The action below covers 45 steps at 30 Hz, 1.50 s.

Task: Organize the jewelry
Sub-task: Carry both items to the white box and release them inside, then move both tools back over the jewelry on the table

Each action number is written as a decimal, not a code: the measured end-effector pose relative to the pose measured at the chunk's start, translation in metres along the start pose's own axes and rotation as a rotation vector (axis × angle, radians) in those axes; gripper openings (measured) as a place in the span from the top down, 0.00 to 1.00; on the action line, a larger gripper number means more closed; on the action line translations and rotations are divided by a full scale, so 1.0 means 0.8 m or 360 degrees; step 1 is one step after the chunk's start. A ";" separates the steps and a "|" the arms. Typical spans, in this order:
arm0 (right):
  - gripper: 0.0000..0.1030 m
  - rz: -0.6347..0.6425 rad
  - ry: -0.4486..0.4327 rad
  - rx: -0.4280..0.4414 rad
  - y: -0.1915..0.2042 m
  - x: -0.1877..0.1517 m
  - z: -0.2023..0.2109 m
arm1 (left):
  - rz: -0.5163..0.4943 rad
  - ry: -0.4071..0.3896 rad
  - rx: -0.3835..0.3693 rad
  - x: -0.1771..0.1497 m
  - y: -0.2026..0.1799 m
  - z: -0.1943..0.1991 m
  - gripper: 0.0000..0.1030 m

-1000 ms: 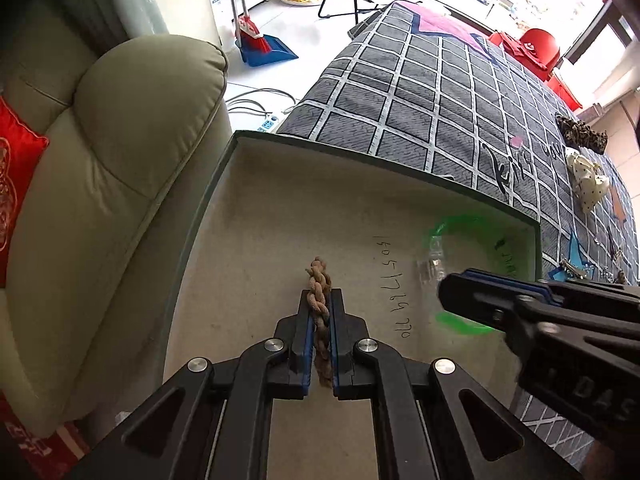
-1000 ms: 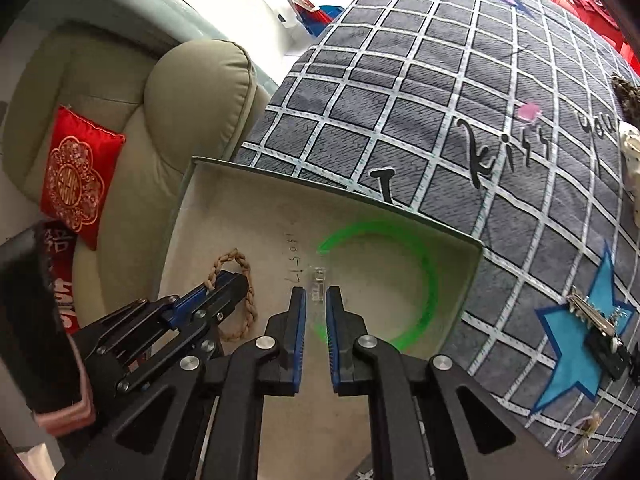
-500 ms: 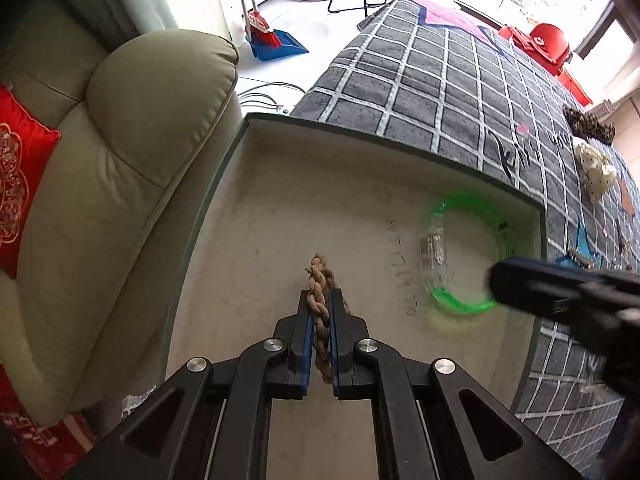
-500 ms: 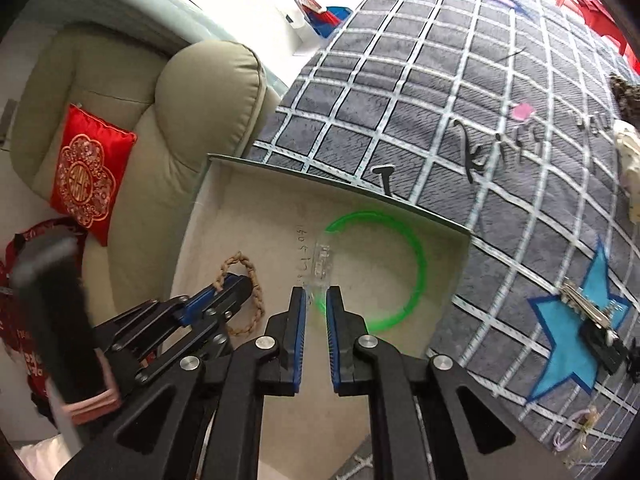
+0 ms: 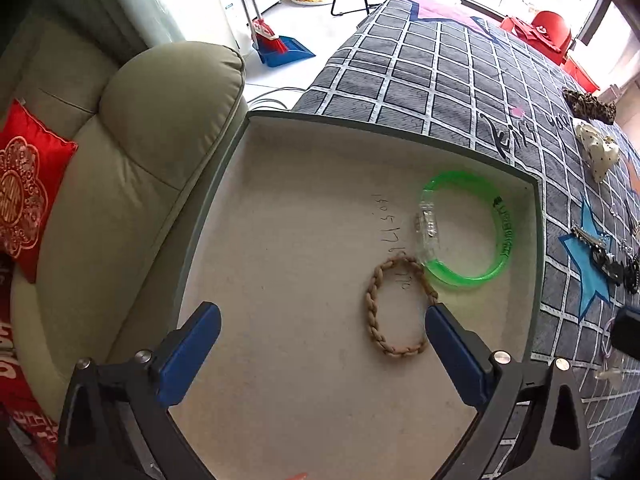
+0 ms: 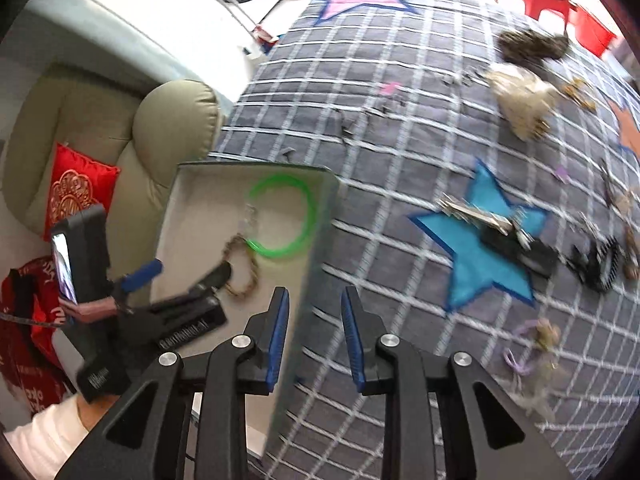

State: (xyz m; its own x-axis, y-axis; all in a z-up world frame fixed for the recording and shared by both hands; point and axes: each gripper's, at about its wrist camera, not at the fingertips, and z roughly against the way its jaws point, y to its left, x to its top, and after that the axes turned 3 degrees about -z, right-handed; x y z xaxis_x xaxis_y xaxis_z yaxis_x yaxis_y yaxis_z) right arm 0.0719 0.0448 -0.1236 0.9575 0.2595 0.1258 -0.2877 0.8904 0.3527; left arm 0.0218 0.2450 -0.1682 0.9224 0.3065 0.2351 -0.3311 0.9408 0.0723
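The left wrist view looks down into the open box [image 5: 384, 128], its cream floor bearing handwritten digits; the left hand-held gripper [image 5: 320, 344] is spread wide and grips nothing, its right pad touching or just beside the braided bracelet [image 5: 394, 308]; that bracelet lies flat on the box floor, touching the green bangle [image 5: 466, 228] in the far right corner. The right wrist view shows the box edge-on and blurred, yet alone reveals the jewelry still scattered over the checked bedspread [image 6: 400, 128]; hair clips [image 6: 492, 228] lie on a blue star; the right hand-held gripper [image 6: 314, 336] hangs partly open and empty above the box's right wall.
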 end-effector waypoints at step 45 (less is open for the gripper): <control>0.36 -0.0737 -0.0142 -0.0288 -0.270 -0.123 0.102 | -0.0201 0.0173 -0.0226 -0.003 -0.211 0.058 0.00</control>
State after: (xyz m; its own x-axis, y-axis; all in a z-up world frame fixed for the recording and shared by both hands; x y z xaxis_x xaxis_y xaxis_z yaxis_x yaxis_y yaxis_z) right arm 0.0383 -0.2033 -0.1366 0.9760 -0.2042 0.0759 0.1828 0.9571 0.2248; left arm 0.0662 0.0784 -0.1359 0.9733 0.1914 0.1267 -0.1871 0.9813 -0.0447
